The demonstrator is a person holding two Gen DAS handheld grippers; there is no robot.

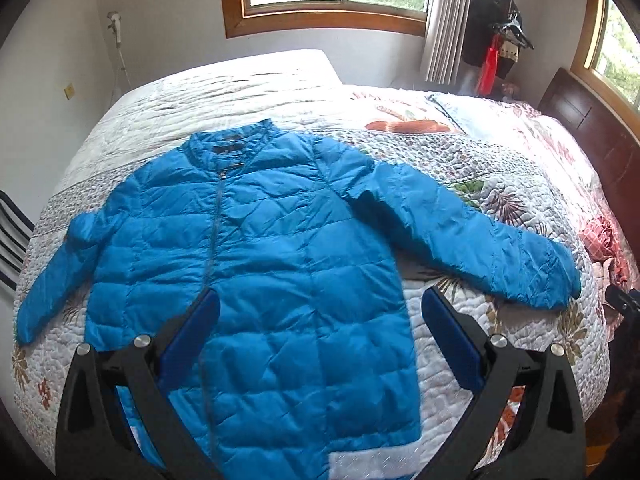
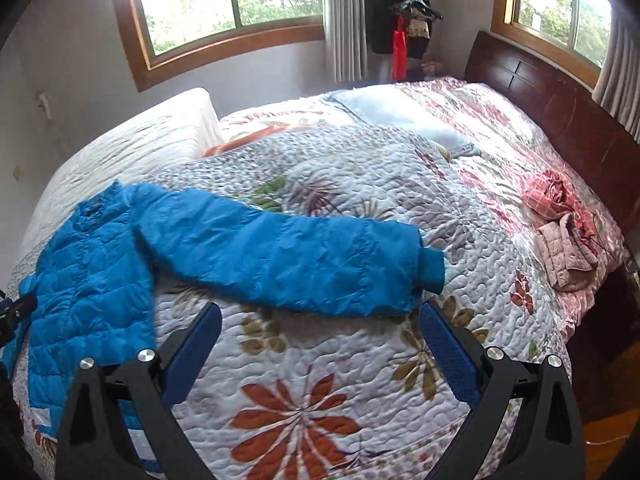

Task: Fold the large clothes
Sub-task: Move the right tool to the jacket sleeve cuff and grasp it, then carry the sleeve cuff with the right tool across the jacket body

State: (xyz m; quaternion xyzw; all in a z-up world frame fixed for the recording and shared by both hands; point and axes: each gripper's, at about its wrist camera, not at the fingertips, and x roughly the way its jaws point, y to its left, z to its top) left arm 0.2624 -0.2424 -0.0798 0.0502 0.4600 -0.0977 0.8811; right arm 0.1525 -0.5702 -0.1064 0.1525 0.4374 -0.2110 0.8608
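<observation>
A blue quilted jacket (image 1: 260,248) lies flat and zipped, front up, on the floral bedspread (image 1: 500,184), collar away from me, both sleeves spread out. My left gripper (image 1: 320,300) is open and empty above the jacket's lower body. In the right wrist view the jacket (image 2: 92,272) lies at the left and its right sleeve (image 2: 280,256) stretches across the middle. My right gripper (image 2: 320,312) is open and empty, just in front of that sleeve near its cuff (image 2: 432,272).
A pile of pink and red clothes (image 2: 564,232) lies on the bed near the dark wooden headboard (image 2: 560,108). A pale blue pillow (image 2: 400,116) sits at the far side. A coat rack (image 2: 400,12) stands in the corner between two windows.
</observation>
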